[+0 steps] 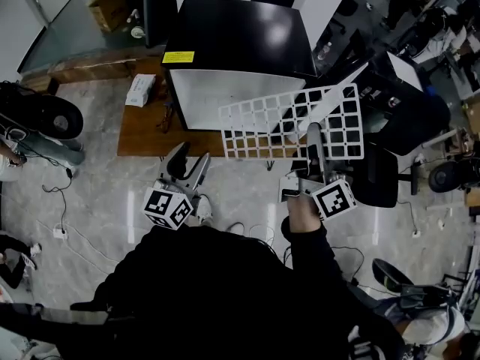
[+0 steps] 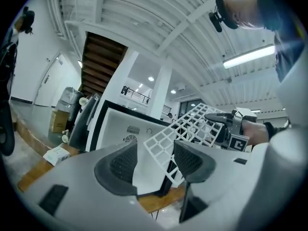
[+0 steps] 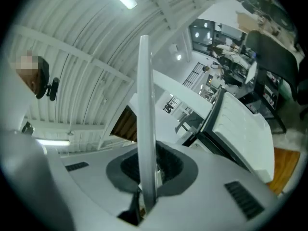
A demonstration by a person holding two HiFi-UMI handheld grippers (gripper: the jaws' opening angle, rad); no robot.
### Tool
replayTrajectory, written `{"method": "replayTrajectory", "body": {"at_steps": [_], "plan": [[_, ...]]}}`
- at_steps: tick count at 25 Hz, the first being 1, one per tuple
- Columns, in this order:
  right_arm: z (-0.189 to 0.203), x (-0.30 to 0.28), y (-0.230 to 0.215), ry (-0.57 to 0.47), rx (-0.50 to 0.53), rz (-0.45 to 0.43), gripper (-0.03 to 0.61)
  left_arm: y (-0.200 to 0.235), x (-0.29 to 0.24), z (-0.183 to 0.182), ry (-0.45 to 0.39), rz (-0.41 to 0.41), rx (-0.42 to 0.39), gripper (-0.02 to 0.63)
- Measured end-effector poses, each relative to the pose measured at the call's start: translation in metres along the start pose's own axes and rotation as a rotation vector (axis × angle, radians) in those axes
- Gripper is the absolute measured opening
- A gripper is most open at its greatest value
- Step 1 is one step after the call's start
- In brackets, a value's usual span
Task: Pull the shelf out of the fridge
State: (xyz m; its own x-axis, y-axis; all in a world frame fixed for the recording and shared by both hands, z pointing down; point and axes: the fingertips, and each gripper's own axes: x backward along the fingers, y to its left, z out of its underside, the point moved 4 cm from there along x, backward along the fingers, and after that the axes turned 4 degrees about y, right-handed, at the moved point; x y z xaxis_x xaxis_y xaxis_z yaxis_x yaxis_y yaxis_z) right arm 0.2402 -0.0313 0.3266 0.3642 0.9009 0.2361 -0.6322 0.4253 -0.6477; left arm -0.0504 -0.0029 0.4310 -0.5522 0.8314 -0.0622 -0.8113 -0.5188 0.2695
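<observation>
The white grid shelf [image 1: 292,122] is outside the black fridge [image 1: 240,43], tilted in the air in front of its white interior. My right gripper [image 1: 314,135] is shut on the shelf's near right edge. In the right gripper view that edge [image 3: 147,129] stands as a thin white bar pinched between the pads of the right gripper [image 3: 149,170]. My left gripper [image 1: 189,163] hangs open just below and left of the shelf's near left corner. In the left gripper view the shelf [image 2: 187,126] shows beyond the spread fingers of the left gripper [image 2: 154,160], with no pad touching it.
The fridge stands on a low wooden table [image 1: 142,126] with a white box [image 1: 141,90] at its left end. The fridge door [image 1: 405,88] hangs open to the right. A black chair [image 1: 382,175] is close by my right gripper. Cables [image 1: 60,201] lie on the floor.
</observation>
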Motion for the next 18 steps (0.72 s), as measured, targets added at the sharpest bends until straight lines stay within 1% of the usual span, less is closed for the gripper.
{"method": "replayTrajectory", "body": {"at_steps": [3, 7, 10, 12, 13, 15, 18], "plan": [[-0.013, -0.006, 0.020, 0.041, 0.148, -0.013, 0.031, 0.003, -0.005, -0.003, 0.032, -0.022, -0.026, 0.232], [-0.027, -0.011, 0.037, 0.087, 0.305, -0.017, 0.031, 0.002, -0.009, -0.006, 0.047, -0.018, -0.077, 0.226], [-0.040, -0.014, 0.052, 0.114, 0.425, -0.021, 0.031, 0.001, -0.011, -0.007, 0.046, -0.013, -0.108, 0.161], [-0.052, -0.017, 0.064, 0.131, 0.482, -0.028, 0.031, 0.003, -0.011, -0.008, 0.046, -0.020, -0.119, 0.125], [-0.059, -0.018, 0.070, 0.139, 0.506, -0.033, 0.031, 0.004, -0.012, -0.009, 0.044, -0.027, -0.124, 0.093], [-0.073, -0.023, 0.082, 0.155, 0.562, -0.042, 0.031, 0.007, -0.013, -0.010, 0.041, -0.040, -0.133, 0.007], [-0.093, -0.033, 0.099, 0.177, 0.681, -0.028, 0.031, 0.009, -0.018, -0.013, 0.039, -0.038, -0.139, 0.006]]}}
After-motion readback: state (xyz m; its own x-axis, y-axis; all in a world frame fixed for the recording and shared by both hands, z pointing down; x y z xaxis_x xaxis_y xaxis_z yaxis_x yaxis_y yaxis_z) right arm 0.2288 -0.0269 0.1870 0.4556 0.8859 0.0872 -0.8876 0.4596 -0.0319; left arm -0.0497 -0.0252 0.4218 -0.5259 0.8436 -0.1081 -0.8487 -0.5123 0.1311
